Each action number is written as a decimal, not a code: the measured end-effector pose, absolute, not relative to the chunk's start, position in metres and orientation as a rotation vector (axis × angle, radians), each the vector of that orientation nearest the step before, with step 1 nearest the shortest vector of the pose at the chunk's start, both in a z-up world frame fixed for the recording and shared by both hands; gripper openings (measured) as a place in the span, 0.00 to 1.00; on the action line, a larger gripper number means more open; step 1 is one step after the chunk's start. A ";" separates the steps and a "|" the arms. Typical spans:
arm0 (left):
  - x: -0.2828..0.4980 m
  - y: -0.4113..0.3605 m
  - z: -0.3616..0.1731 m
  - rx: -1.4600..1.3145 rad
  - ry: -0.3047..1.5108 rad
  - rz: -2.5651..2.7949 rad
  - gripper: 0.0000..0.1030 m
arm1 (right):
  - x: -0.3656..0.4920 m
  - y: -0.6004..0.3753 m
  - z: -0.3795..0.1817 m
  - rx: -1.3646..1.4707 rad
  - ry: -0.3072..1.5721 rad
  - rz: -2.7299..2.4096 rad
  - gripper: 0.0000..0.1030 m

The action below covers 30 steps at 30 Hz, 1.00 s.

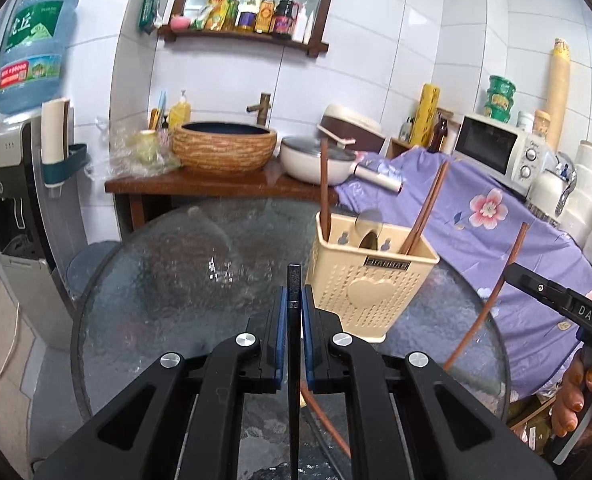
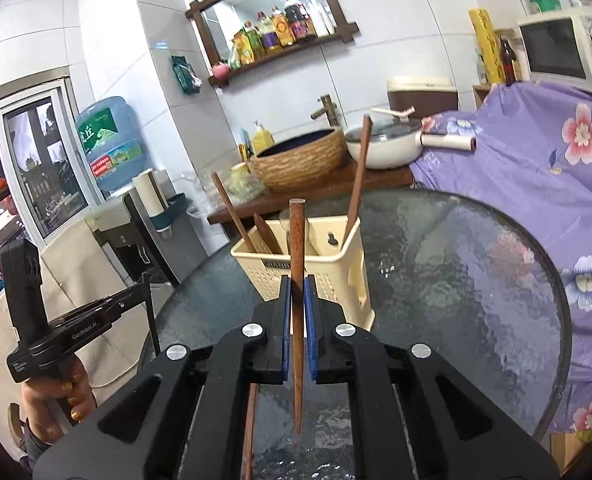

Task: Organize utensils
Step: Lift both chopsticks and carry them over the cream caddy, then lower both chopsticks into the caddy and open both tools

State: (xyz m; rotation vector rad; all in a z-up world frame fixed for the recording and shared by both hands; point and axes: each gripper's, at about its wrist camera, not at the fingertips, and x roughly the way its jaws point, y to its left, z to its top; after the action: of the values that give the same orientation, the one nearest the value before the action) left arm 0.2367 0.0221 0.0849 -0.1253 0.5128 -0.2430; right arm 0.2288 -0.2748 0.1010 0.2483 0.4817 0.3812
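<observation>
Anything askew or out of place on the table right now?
One brown chopstick lies loose on the glass table below the left gripper, outside the cream holder. Chopsticks inside the holder lean apart. Nothing spilled or broken.

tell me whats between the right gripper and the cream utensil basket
Only bare glass table. In the right wrist view the right gripper, shut on a brown chopstick, faces the cream basket with nothing lying between them.

Round glass table (image 1: 155, 280), woven basin (image 1: 223, 148), white pan (image 1: 316, 160), microwave (image 1: 500, 152), water jug (image 1: 31, 48), floral purple cloth (image 1: 496, 216)
</observation>
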 end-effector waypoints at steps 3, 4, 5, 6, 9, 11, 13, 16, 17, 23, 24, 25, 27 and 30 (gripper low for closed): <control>0.235 0.022 0.093 -0.127 0.496 -0.247 0.07 | 0.226 -0.270 0.109 0.230 0.460 0.384 0.07; 0.235 0.022 0.096 -0.127 0.492 -0.250 0.07 | 0.226 -0.269 0.112 0.225 0.454 0.385 0.07; 0.234 0.022 0.098 -0.124 0.487 -0.252 0.07 | 0.226 -0.268 0.115 0.218 0.446 0.386 0.07; 0.233 0.021 0.101 -0.120 0.480 -0.252 0.07 | 0.226 -0.266 0.117 0.211 0.440 0.388 0.07; 0.231 0.017 0.109 -0.119 0.463 -0.259 0.07 | 0.226 -0.264 0.125 0.201 0.427 0.387 0.07; 0.229 0.015 0.113 -0.117 0.452 -0.265 0.07 | 0.226 -0.263 0.128 0.199 0.420 0.387 0.07; 0.228 0.013 0.117 -0.111 0.440 -0.266 0.07 | 0.226 -0.261 0.131 0.191 0.413 0.386 0.07; 0.229 0.010 0.121 -0.112 0.435 -0.281 0.07 | 0.228 -0.259 0.136 0.178 0.407 0.380 0.07; 0.230 0.008 0.122 -0.105 0.431 -0.281 0.07 | 0.229 -0.259 0.138 0.179 0.406 0.378 0.07; 0.231 0.004 0.131 -0.097 0.413 -0.288 0.07 | 0.235 -0.260 0.150 0.184 0.398 0.383 0.07; 0.231 0.002 0.136 -0.093 0.403 -0.292 0.07 | 0.235 -0.261 0.154 0.184 0.392 0.384 0.07; 0.230 0.001 0.141 -0.089 0.393 -0.297 0.07 | 0.236 -0.261 0.157 0.180 0.387 0.384 0.07; 0.230 -0.003 0.151 -0.087 0.376 -0.310 0.07 | 0.238 -0.263 0.167 0.180 0.370 0.383 0.07; 0.232 -0.008 0.170 -0.079 0.345 -0.322 0.07 | 0.244 -0.264 0.182 0.188 0.357 0.388 0.07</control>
State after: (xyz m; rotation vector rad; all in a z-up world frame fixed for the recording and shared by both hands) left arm 0.2317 -0.0084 0.1700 -0.0788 0.3446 -0.3221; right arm 0.2438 -0.2643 0.1819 0.1883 0.3574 0.3885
